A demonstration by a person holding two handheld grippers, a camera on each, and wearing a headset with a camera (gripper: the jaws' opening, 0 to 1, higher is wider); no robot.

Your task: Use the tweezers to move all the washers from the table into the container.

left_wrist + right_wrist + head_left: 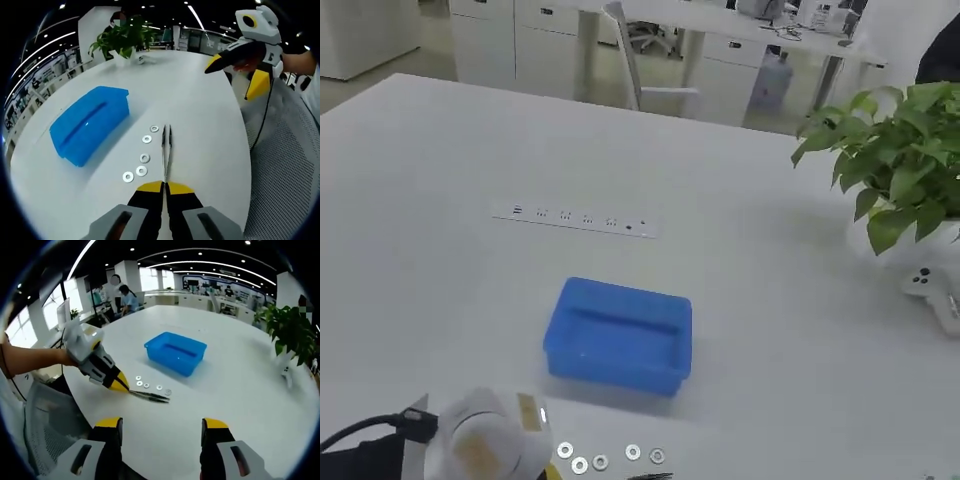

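Left tongs [164, 186]: you have them pressed together on the handle end of the tweezers [166, 147], which run straight forward from the tips. They sit on your side of the container, with the row of washers between.
Right tongs [162, 422]: spread apart with nothing between them, held in the air well back from the container on your side.
Tweezers: the two points lie close together and nothing looks pinched in them. They run alongside the washer row, on the side away from the container. Whether the points touch the desk, you cannot tell from these views.
Washers [145, 158]: five, lying flat on the desk [770, 300] in a loose line between the tweezers and the container's near wall. They are near the container but not touching it.
Container [615, 365]: blue, open at the top and standing upright. The head view shows a bare blue floor inside, with no washer that can be made out.
Progress: by the look of it you are at the very start. No washer has gone in, and all five on view are left to move.
Step in hand: probably lining the tweezer points up on the first washer. The one at the far end of the row lies just beside the points.
Beyond the container: a white power strip [575, 218] lies on its far side, and a potted plant [900, 150] stands well off to its right.
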